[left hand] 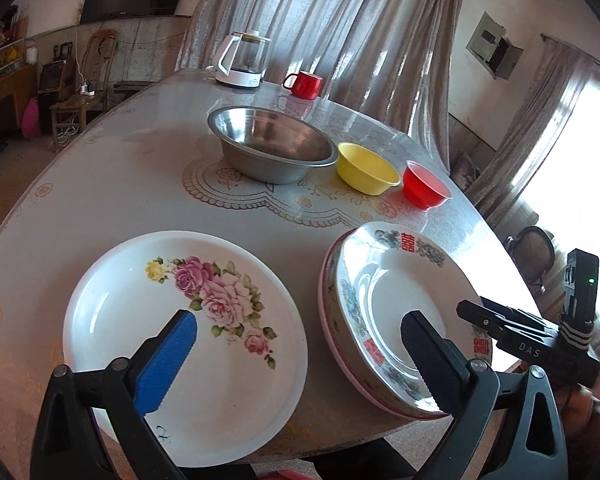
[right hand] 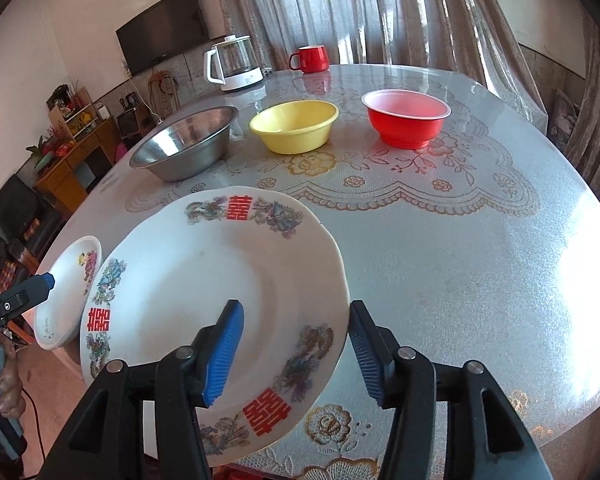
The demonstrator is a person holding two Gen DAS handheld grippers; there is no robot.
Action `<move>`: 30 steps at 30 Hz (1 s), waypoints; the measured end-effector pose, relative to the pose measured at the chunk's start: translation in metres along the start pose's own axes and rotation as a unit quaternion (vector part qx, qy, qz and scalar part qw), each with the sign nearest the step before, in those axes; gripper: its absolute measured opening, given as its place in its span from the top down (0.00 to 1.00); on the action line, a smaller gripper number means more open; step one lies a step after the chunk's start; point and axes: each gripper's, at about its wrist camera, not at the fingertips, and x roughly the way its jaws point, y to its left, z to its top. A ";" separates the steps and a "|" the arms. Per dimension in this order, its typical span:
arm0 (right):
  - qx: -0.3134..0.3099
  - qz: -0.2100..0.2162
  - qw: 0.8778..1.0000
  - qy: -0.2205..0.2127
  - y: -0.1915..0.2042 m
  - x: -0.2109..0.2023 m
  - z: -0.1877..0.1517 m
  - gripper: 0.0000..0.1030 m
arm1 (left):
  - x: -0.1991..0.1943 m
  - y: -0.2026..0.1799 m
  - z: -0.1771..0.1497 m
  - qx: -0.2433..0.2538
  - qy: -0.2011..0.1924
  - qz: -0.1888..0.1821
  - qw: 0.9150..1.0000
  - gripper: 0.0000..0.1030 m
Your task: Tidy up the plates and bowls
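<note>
Both tongs spread, holding nothing. Left gripper [left hand: 298, 334] hovers between rose plate [left hand: 188, 340] and double-happiness plate [left hand: 396, 312], the latter already stacked on a pink-rimmed one; right gripper [right hand: 296, 354] straddles its rim. Beyond: steel bowl [left hand: 274, 148], yellow bowl [left hand: 366, 168], red bowl [left hand: 426, 186] unnested. Early stage, I'd say.

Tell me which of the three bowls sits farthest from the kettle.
The red plastic bowl, at the row's right end; the steel bowl is nearest the kettle, the yellow bowl between.
</note>
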 end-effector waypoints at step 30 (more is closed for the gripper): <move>-0.013 0.015 1.000 -0.016 0.005 -0.006 -0.003 0.34 | -0.025 0.067 -0.005 -0.071 -0.049 0.086 0.993 0.00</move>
